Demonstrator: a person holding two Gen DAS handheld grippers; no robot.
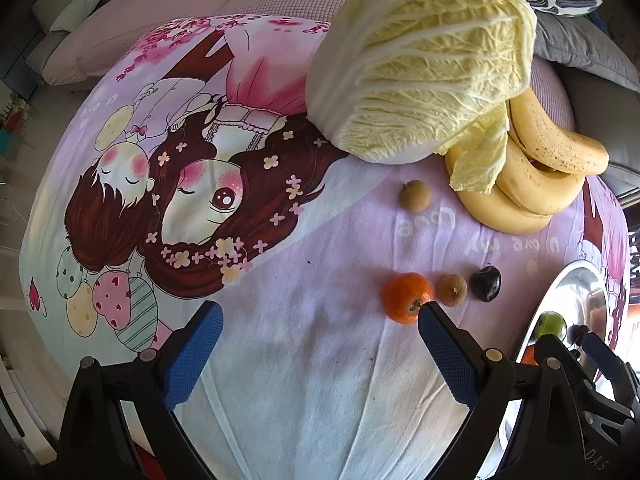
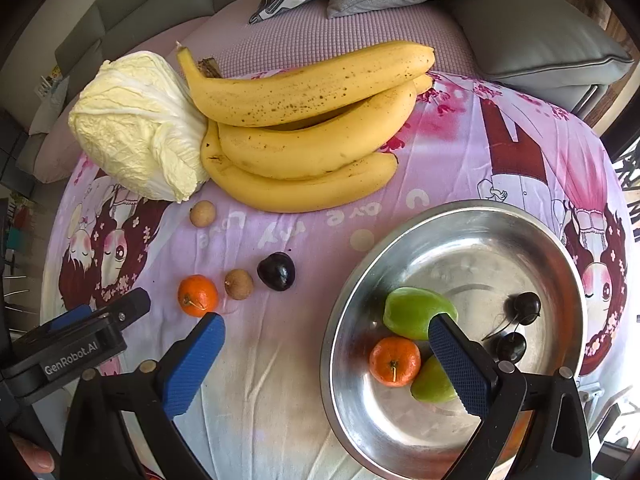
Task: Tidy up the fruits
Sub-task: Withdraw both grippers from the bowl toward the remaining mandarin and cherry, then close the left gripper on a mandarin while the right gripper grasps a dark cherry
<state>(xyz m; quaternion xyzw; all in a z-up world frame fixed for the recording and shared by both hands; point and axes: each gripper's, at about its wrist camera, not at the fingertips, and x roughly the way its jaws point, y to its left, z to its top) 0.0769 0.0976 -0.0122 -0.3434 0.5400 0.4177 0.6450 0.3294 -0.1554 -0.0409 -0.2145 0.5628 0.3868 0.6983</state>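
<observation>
On the cartoon-print cloth lie a mandarin [image 1: 407,297] [image 2: 197,295], a brown longan [image 1: 452,290] [image 2: 239,284] and a dark plum [image 1: 485,283] [image 2: 276,271] in a row. A second longan [image 1: 415,196] [image 2: 202,213] sits nearer the bananas [image 1: 532,184] [image 2: 304,140]. The steel bowl [image 2: 460,256] [image 1: 576,292] holds two green fruits [image 2: 416,312], a mandarin [image 2: 394,360] and two dark cherries [image 2: 522,306]. My left gripper [image 1: 320,316] is open, its right fingertip just before the loose mandarin. My right gripper [image 2: 326,324] is open over the bowl's left rim, holding nothing.
A napa cabbage [image 1: 420,64] [image 2: 136,128] leans against the bananas at the back. Grey and patterned cushions [image 2: 532,32] and a sofa lie behind the table. A thumb [image 2: 36,456] shows at the lower left of the right wrist view.
</observation>
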